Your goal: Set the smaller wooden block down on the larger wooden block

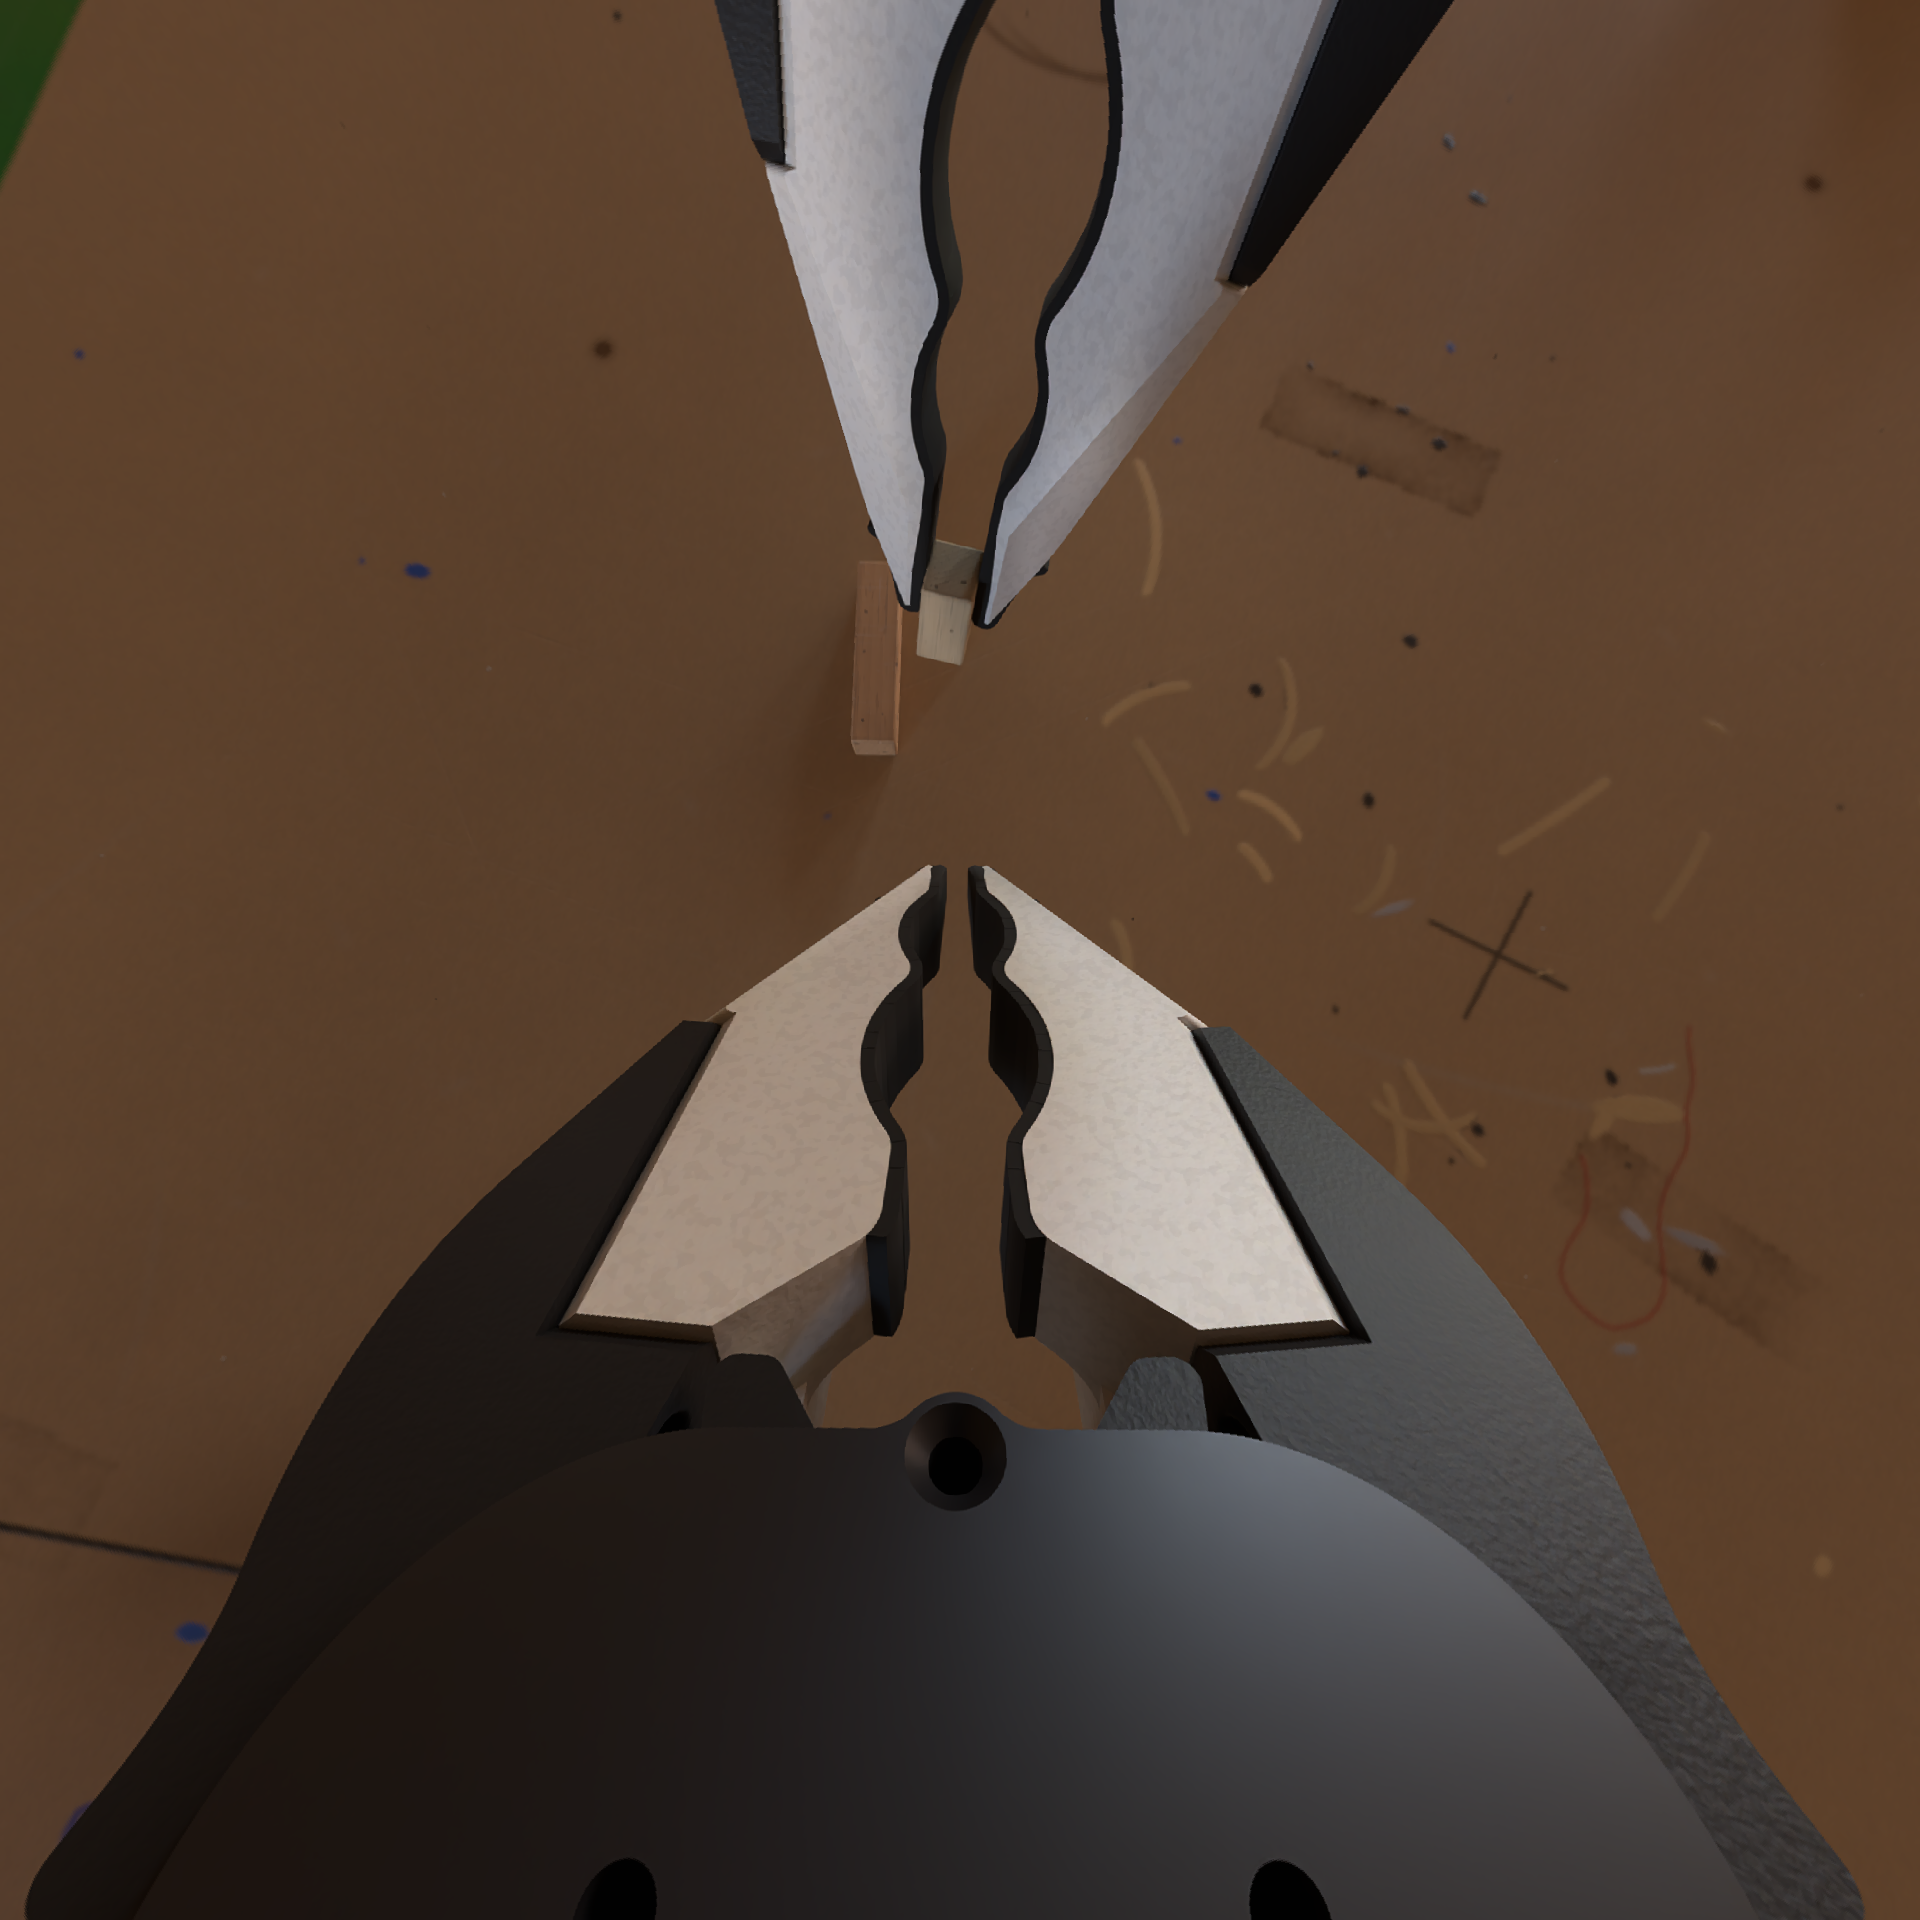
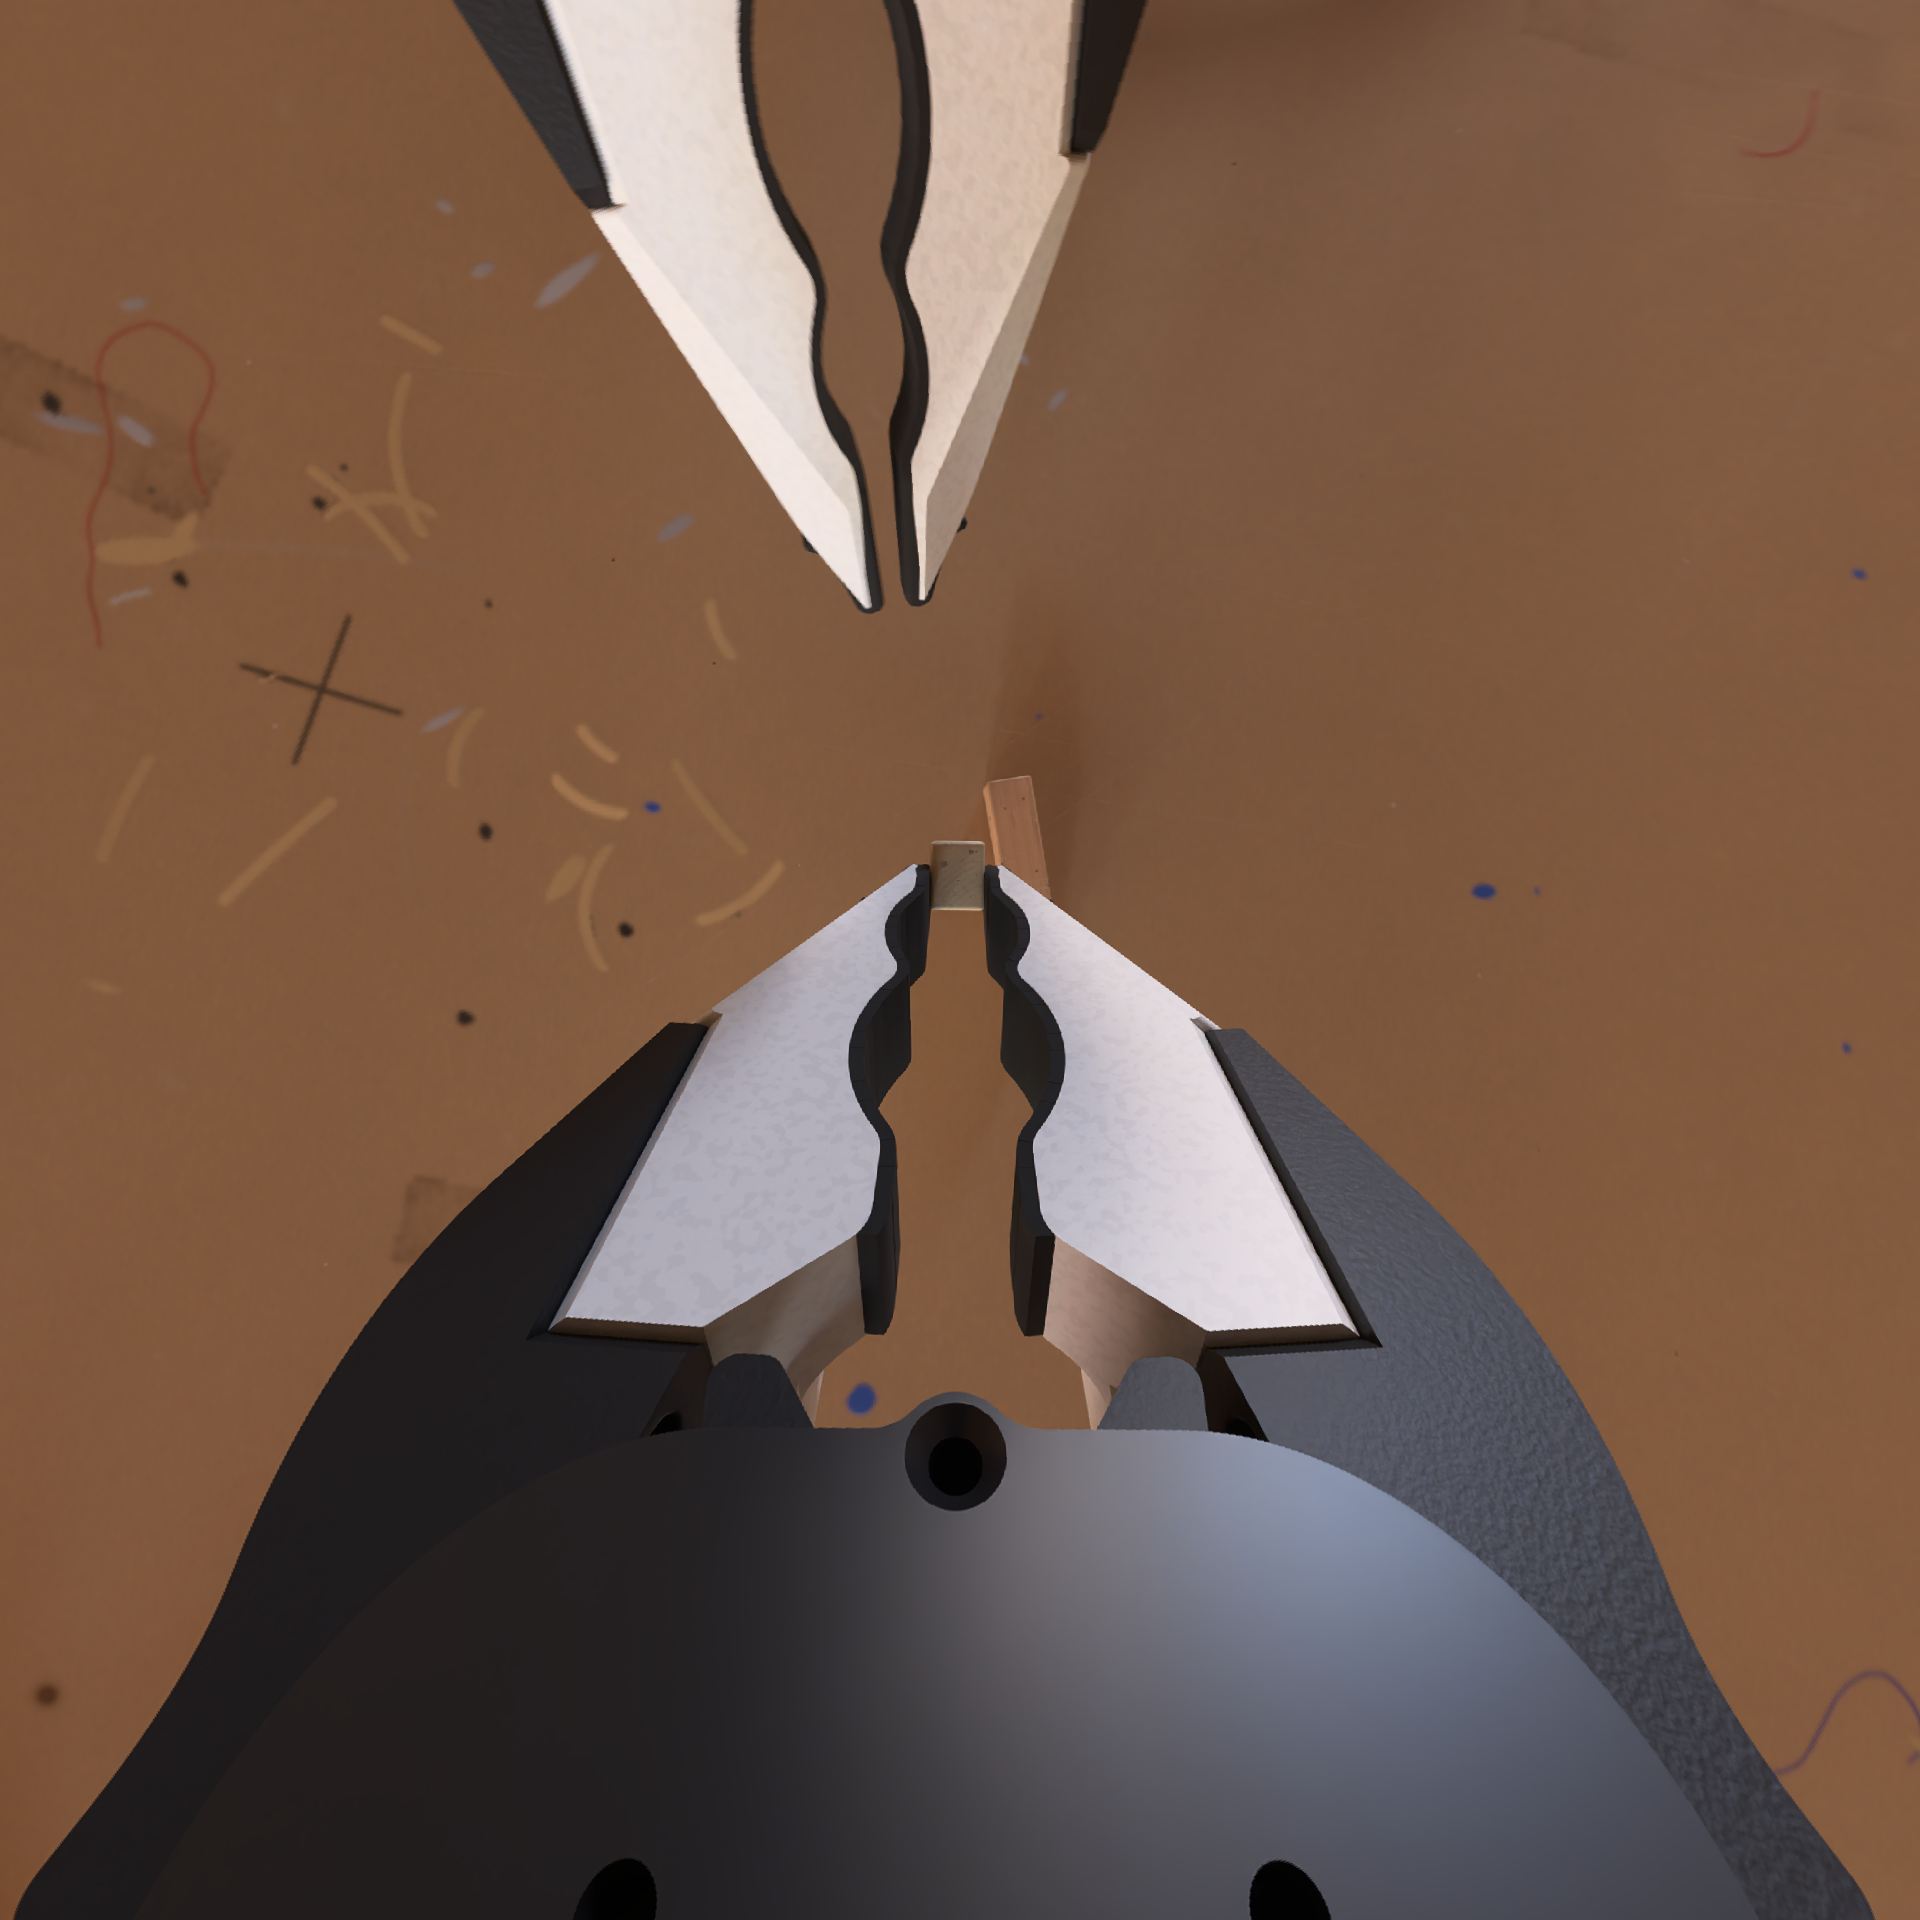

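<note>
Right claw [image 2: 957,878] grips smaller block [image 2: 957,875].

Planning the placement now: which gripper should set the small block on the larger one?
Right. The right gripper already clamps the smaller block beside the larger block; the left gripper is nearly shut, empty, farther back.

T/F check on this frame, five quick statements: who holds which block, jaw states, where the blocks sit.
1. The right gripper grips the smaller wooden block at its fingertips. True.
2. The smaller block already rests on the larger wooden block. False: it sits beside the larger block, clamped in the jaws.
3. The left gripper holds the larger block. False: its jaws are nearly shut and hold nothing.
4. The larger block lies flat on the brown table. True.
5. A green mat covers the whole work surface. False: the surface is brown and marked with scratches.
</note>
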`<act>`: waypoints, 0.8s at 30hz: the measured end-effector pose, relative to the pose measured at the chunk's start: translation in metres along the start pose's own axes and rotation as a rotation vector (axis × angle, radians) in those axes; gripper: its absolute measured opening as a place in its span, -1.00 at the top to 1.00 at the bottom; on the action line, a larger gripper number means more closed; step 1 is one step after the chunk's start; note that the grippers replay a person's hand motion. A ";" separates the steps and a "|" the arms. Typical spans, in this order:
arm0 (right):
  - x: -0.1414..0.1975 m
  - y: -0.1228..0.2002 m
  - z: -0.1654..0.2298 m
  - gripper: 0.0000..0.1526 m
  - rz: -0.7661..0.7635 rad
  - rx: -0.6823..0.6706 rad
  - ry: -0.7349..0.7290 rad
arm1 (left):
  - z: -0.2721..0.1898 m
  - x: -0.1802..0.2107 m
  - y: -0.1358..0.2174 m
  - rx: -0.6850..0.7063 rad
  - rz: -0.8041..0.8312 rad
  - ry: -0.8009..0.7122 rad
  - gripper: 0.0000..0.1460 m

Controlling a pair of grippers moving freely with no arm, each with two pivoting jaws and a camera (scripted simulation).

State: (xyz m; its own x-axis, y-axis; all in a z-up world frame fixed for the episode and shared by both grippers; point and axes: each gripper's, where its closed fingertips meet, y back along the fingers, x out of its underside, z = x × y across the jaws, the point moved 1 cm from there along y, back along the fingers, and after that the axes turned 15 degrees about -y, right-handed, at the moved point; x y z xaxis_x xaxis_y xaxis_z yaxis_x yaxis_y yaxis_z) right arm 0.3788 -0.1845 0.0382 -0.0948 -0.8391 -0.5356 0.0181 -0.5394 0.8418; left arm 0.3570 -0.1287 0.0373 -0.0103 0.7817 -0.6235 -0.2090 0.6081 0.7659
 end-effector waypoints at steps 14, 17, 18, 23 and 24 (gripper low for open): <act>-0.007 -0.001 -0.008 0.88 -0.016 -0.044 0.023 | 0.006 0.001 -0.001 0.052 -0.013 0.009 1.00; -0.004 -0.004 -0.012 0.88 -0.004 -0.038 0.019 | 0.012 0.004 -0.005 0.037 0.024 0.004 0.91; -0.004 -0.005 -0.013 0.88 -0.003 -0.037 0.019 | 0.013 0.004 -0.006 0.040 0.023 0.005 0.91; -0.003 -0.008 -0.014 0.88 -0.001 -0.048 0.015 | 0.016 0.003 -0.008 0.048 0.020 0.017 1.00; -0.003 -0.008 -0.015 0.88 0.000 -0.051 0.014 | 0.016 0.003 -0.008 0.057 0.019 0.018 1.00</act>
State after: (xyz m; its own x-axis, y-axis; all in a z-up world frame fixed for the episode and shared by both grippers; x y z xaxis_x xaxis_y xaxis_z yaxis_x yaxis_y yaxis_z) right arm 0.3934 -0.1789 0.0323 -0.0807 -0.8398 -0.5368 0.0686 -0.5420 0.8376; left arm 0.3741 -0.1290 0.0316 -0.0316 0.7907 -0.6114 -0.1526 0.6007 0.7848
